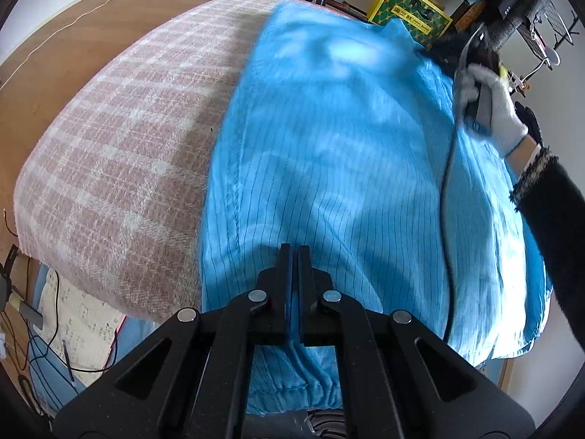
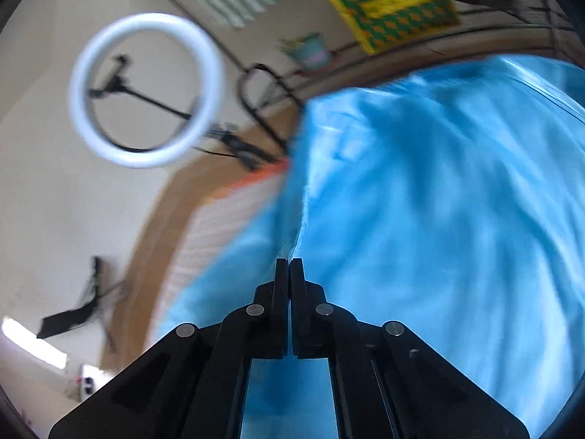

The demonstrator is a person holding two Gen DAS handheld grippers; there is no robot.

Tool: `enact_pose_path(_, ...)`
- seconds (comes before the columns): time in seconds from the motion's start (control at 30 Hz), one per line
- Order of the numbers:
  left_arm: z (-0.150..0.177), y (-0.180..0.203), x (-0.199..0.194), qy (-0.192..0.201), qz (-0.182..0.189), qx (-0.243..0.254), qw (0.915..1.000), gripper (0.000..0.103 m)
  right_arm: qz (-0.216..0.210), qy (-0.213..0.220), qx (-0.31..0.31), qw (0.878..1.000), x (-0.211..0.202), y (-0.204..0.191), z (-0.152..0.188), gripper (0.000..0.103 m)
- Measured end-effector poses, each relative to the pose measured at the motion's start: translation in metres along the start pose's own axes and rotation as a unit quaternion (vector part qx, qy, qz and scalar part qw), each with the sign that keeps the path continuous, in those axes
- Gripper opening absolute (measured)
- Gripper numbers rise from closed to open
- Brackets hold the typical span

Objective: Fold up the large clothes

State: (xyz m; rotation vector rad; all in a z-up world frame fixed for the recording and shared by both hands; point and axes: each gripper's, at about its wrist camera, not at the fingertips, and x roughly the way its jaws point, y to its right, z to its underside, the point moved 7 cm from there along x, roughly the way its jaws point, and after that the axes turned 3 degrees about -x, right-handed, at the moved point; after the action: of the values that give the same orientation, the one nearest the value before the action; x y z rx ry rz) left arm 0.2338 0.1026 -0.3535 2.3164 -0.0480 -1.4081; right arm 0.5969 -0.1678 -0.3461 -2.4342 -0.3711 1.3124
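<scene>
Pink plaid blanket [image 1: 109,153] covers surface; blue pinstriped garment [image 1: 329,168] spread across centre and right of left wrist view. Left gripper [image 1: 292,252] jaws pressed together, pinching near hem fabric. Right gripper [image 2: 289,265] jaws closed on garment fold, view blurred. Gloved hand [image 1: 493,109] at right edge. Judgement: keep both pinches firm, lift evenly, align edges. Black cable [image 1: 448,183] trails over cloth, may snag. Ring light [image 2: 146,91], yellow box [image 1: 409,7] behind.
</scene>
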Motion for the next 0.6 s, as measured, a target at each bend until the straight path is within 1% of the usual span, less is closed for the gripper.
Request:
enact_pose_path(0.07,0.001,0.0,-0.001,0.0,-0.001,0.004,1.0,0.0,0.022,-0.018,0.003,1.0,0.006,0.012,0.005,0.0)
enact_pose_path(0.1,0.002,0.0,-0.001,0.0,-0.002,0.006,1.0,0.0,0.015,-0.02,0.002,1.0,0.006,0.012,0.005,0.001)
enact_pose_path(0.13,0.002,0.0,-0.001,-0.001,-0.003,0.006,1.0,0.0,0.008,-0.028,-0.005,1.0,0.006,0.008,0.004,0.004)
enact_pose_path(0.17,0.002,-0.001,-0.001,-0.001,-0.002,0.005,1.0,0.0,0.007,-0.039,-0.015,0.999,0.007,0.005,0.003,0.005)
enact_pose_path(0.2,0.002,-0.001,-0.001,-0.001,-0.001,0.004,1.0,0.0,0.014,-0.039,-0.027,0.999,0.007,0.001,-0.002,0.007)
enact_pose_path(0.23,0.003,-0.002,-0.001,-0.002,-0.001,0.003,1.0,0.0,0.019,-0.029,-0.038,0.999,0.005,-0.002,-0.01,0.012)
enact_pose_path(0.27,0.003,-0.001,-0.002,-0.002,0.0,0.002,1.0,0.0,0.016,-0.015,-0.042,0.999,0.003,-0.004,-0.018,0.025)
enact_pose_path(0.3,0.004,-0.001,-0.002,-0.001,0.0,0.003,1.0,0.0,0.006,-0.002,-0.036,0.999,0.001,-0.005,-0.028,0.034)
enact_pose_path(0.33,0.004,-0.001,-0.002,-0.001,-0.001,0.005,1.0,0.0,-0.009,0.011,-0.029,0.999,0.0,-0.006,-0.038,0.05)
enact_pose_path(0.37,0.005,0.0,-0.002,0.0,-0.002,0.009,1.0,0.0,-0.02,0.02,-0.023,0.999,0.001,-0.008,-0.047,0.055)
enact_pose_path(0.4,0.006,0.001,-0.002,0.001,-0.004,0.012,0.9999,0.0,-0.025,0.027,-0.02,0.999,0.006,-0.01,-0.059,0.055)
enact_pose_path(0.47,0.007,0.003,-0.002,0.004,-0.01,0.017,0.9998,0.0,-0.017,0.031,-0.024,0.999,0.017,-0.016,-0.078,0.055)
enact_pose_path(0.53,0.005,0.005,-0.001,0.006,-0.014,0.019,0.9997,0.0,-0.003,0.016,-0.032,0.999,0.033,-0.02,-0.095,0.055)
enact_pose_path(0.6,0.003,0.005,0.0,0.008,-0.016,0.019,0.9997,0.0,0.022,0.001,-0.052,0.998,0.05,-0.028,-0.108,0.055)
